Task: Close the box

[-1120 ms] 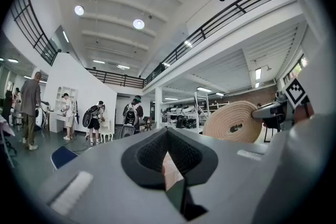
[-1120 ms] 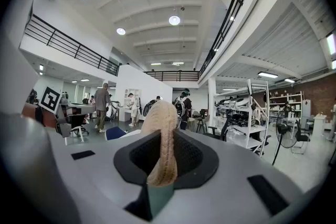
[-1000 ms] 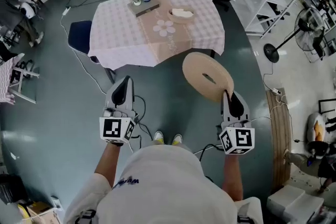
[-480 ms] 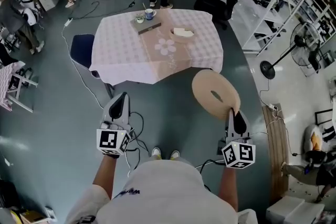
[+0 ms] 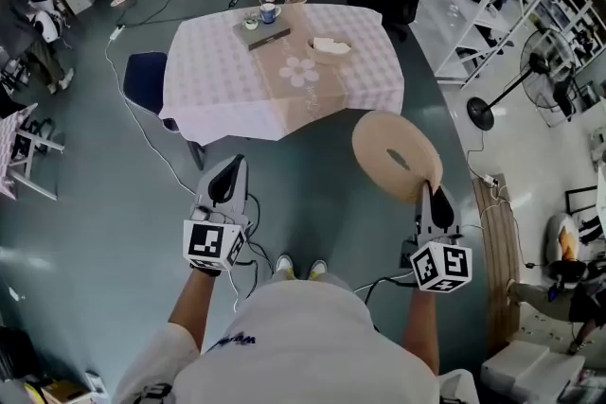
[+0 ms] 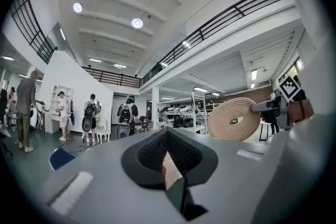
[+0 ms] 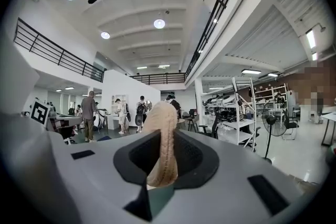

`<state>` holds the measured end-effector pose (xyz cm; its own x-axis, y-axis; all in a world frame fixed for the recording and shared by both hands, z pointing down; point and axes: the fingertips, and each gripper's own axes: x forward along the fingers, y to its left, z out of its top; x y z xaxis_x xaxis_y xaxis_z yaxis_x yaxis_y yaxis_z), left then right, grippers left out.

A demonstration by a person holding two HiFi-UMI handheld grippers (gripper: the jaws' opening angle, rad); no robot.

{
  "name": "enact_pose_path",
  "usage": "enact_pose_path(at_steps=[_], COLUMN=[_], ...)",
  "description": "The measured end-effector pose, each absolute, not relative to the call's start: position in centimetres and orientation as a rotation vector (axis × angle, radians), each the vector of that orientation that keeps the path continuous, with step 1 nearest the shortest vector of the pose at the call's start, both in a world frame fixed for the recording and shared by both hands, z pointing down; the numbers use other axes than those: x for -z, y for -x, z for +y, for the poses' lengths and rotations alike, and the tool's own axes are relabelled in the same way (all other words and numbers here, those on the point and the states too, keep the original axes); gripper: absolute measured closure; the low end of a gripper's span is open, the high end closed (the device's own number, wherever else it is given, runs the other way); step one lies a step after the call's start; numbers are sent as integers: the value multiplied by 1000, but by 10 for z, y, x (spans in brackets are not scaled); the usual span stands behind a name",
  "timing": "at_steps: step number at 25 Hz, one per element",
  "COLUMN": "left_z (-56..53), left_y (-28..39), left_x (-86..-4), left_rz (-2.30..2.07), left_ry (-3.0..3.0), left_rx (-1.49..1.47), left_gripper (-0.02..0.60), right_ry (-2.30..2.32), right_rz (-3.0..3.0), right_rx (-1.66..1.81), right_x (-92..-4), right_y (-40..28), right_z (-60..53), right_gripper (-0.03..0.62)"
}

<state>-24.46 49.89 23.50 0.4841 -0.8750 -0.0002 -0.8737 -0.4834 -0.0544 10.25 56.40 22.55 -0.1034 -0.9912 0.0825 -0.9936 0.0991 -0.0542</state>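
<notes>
The right gripper [image 5: 429,192] is pinching the rim of a round tan lid [image 5: 396,154]. The lid stands up on its edge between the jaws and leans away toward 11 o'clock. The left gripper [image 5: 225,175] holds nothing. Its jaws look closed, or nearly so, but the view is too poor to be sure.

The box [image 5: 329,46] is not shut yet. It sits far off at 12 o'clock, on the back half of the table [image 5: 220,82], well apart from the lid. So I think this is the carrying step: the lid is in the air and has to get to the box.

Next, I think the person needs to walk up to the table. Then the lid has to be tipped flat and set down right over the box.

There is a lot of bare floor [image 5: 312,194] between the person and the table, so the way is open. The near table edge hangs down with cloth, and the box is past the middle, so the arm must reach far. A mug [image 5: 269,12] and a flat tray [image 5: 261,33] sit at 11 o'clock from the box, near it. A blue chair [image 5: 144,79] is at 10 o'clock, and a cord [image 5: 142,123] lies on the floor near it. A fan stand [image 5: 481,114] is at 2 o'clock.
</notes>
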Motion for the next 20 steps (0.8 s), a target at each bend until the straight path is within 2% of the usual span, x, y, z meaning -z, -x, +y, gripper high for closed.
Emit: enact_pose_path(at_steps=[9, 20], left_z=[501, 452], left_y=[273, 249], left_x=[-250, -264], left_rz=[1576, 1539], left_ry=[2708, 2752], left_rx=[47, 56], left_gripper=[580, 580], right_ry=[-2068, -2084], right_rz=[-2284, -2246], right_rx=[-183, -228], right_x=[-234, -255], right_y=[-77, -94], right_z=[572, 533], right_gripper=[530, 530])
